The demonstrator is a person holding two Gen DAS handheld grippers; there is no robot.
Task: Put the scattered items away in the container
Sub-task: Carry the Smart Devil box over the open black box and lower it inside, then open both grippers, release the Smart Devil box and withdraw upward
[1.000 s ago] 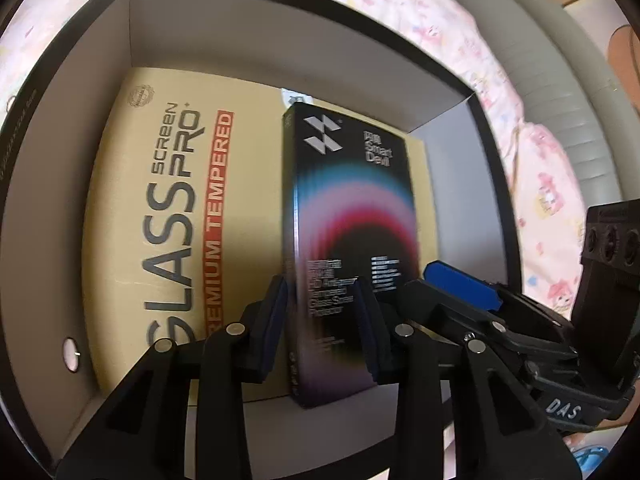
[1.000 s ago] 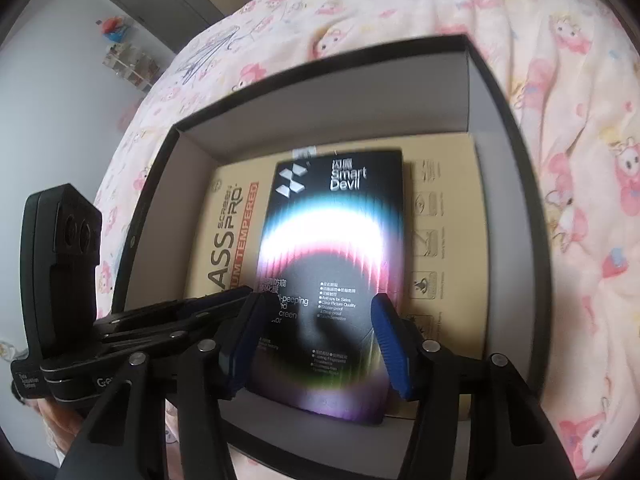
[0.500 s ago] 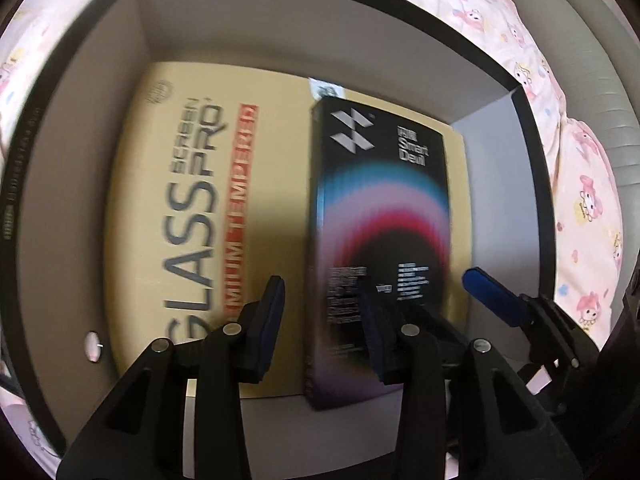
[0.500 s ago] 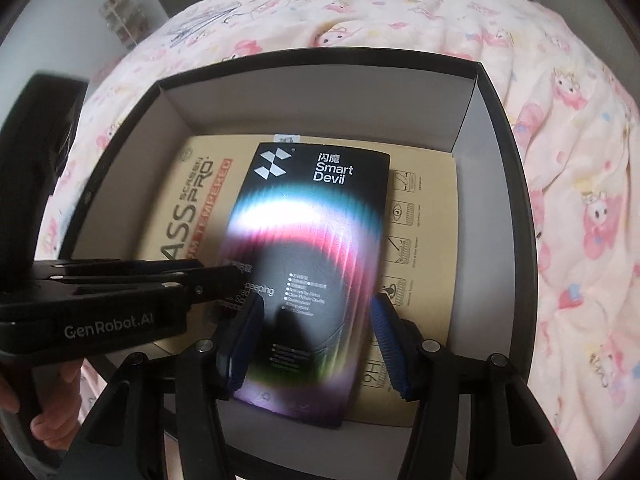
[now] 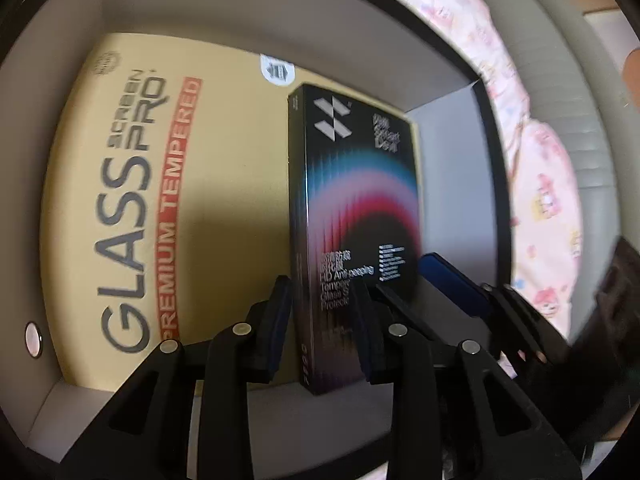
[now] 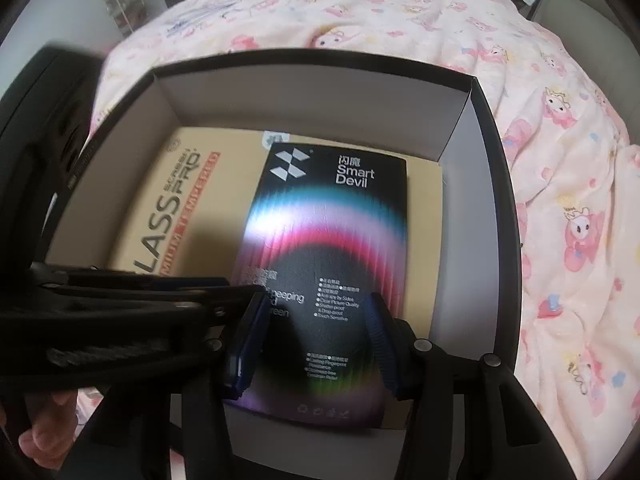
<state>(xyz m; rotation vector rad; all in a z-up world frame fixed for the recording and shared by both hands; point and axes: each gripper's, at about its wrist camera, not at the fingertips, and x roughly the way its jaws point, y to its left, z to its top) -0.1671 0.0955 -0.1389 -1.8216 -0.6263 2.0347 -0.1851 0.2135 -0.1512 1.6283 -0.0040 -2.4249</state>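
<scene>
Both claws closing w/ nothing pinched: left gripper (image 5: 322, 316) could snag the glossy black rainbow-print box (image 6: 324, 264), right gripper (image 6: 316, 340) drag it off the flat tan cardboard pack (image 5: 168, 208) inside the black-rimmed grey container (image 6: 320, 96).

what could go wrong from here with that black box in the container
1. Both grippers crowd the black box: the left gripper and right gripper are both closing around its near end and could bump each other.
2. A pad could catch the box and drag it across the tan pack, or tip it against the container wall.
</scene>
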